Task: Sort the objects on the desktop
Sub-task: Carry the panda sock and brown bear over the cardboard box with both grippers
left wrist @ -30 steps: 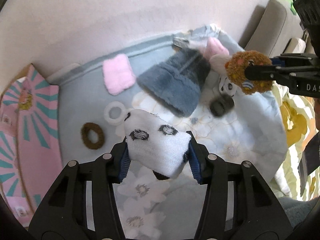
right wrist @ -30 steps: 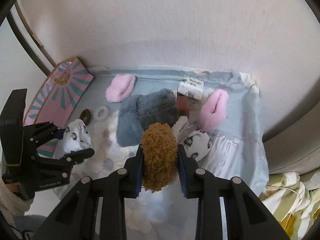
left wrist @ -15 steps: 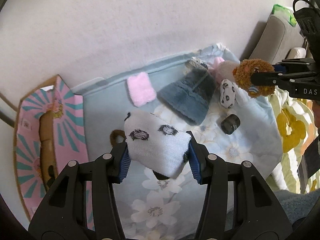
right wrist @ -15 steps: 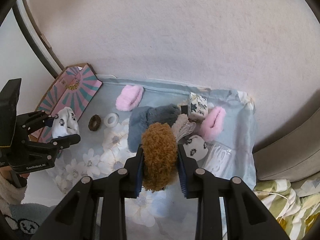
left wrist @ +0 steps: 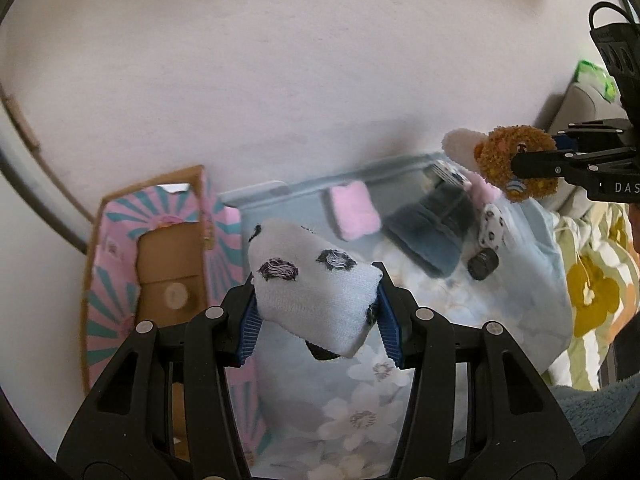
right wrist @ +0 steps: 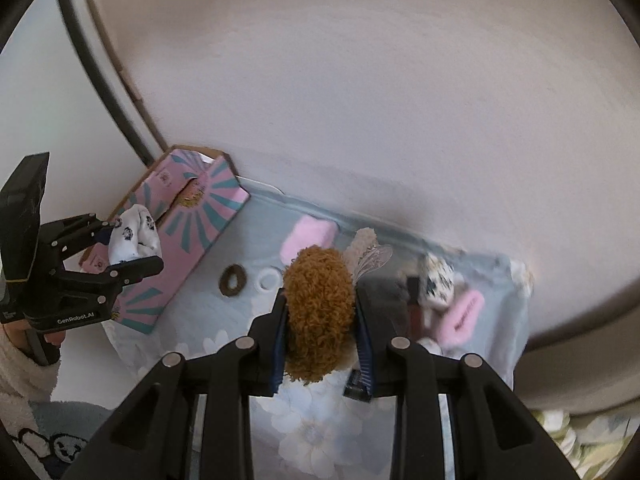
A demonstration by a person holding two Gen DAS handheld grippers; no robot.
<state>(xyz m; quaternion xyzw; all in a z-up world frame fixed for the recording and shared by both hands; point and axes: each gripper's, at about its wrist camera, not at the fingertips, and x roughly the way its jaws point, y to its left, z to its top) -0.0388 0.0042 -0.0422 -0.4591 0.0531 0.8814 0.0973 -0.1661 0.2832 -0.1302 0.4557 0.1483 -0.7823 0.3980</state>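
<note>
- White knit sock [left wrist: 316,292] with dark fuzzy spots, folded into a wedge, is clamped between the blue pads of the left hand-held gripper [left wrist: 318,320], held in the air above the left edge of the cloth [left wrist: 532,280].
- Brown curly plush [right wrist: 320,312], with a cream fuzzy part and a clear wing-like piece behind it, is clenched in the right hand-held gripper [right wrist: 322,344], held above the cloth's middle.
- The cloth is pale blue with white flowers and covers the table up to the wall.
- A pink box [left wrist: 120,264] with teal rays lies along the cloth's left edge, its lid open; inside is bare brown cardboard with a round mark, and I cannot tell whether anything lies in it.
- On the cloth near the far edge: a pink pad [left wrist: 354,212] and a grey-blue plush item [left wrist: 432,232].
- Toward the far right corner: a second spotted sock [left wrist: 492,228], a small dark cylinder [left wrist: 484,268], a pink fluffy clip [right wrist: 460,316].
- Near the box: a brown ring [right wrist: 232,280] and a white ring [right wrist: 268,280], side by side, apart.
</note>
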